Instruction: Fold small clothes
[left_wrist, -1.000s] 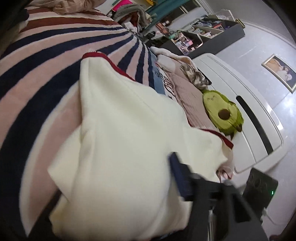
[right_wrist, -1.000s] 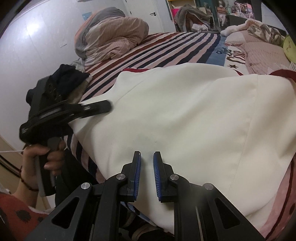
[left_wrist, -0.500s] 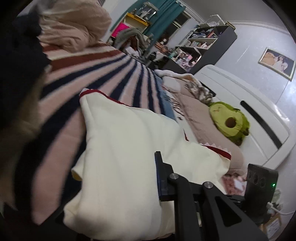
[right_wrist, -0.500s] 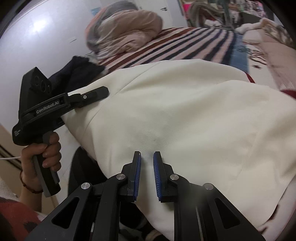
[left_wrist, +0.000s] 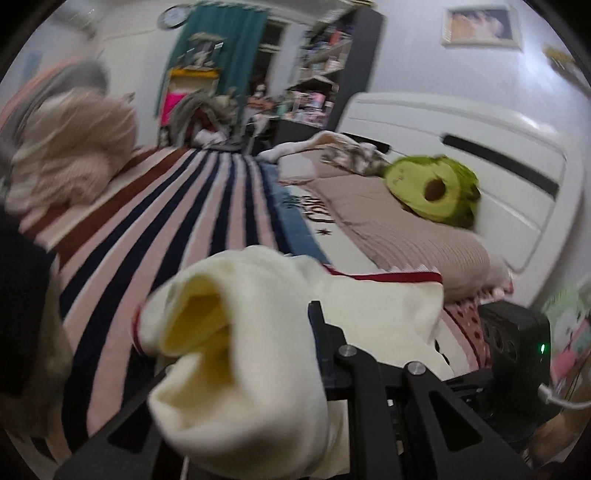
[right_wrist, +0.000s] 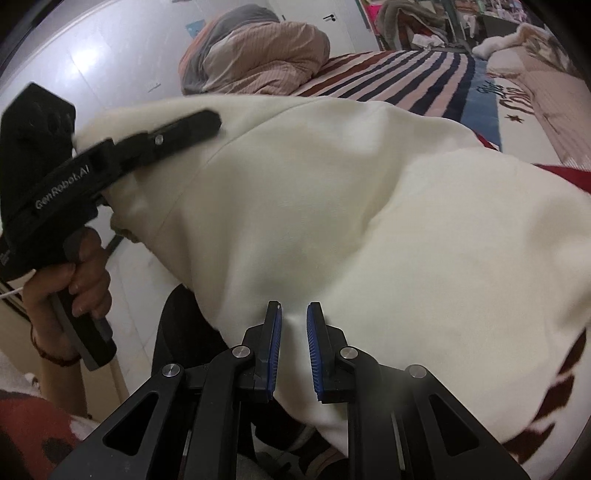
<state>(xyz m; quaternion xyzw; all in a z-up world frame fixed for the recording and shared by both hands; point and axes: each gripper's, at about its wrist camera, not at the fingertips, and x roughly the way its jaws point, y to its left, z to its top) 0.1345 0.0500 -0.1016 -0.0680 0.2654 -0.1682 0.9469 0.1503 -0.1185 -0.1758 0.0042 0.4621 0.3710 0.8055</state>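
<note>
A cream garment with dark red trim (right_wrist: 332, 206) lies over the near edge of the striped bed (right_wrist: 399, 74). My left gripper (right_wrist: 207, 122) is shut on its left corner and holds it lifted; in the left wrist view the bunched cloth (left_wrist: 236, 350) covers the left finger, and only the right finger (left_wrist: 321, 332) shows. My right gripper (right_wrist: 293, 321) is shut on the garment's near hem, with a narrow gap between the blue pads (right_wrist: 275, 347).
A rolled pink and grey duvet (right_wrist: 258, 51) sits at the far end of the bed. A green avocado plush (left_wrist: 432, 192) lies on a beige pillow by the white headboard (left_wrist: 480, 155). Dark clothing (left_wrist: 22, 295) lies at the left.
My left gripper has lifted the garment's left corner up and swung it inward, so the cloth now bunches in front of its camera. My right gripper keeps its hold at the hem.
</note>
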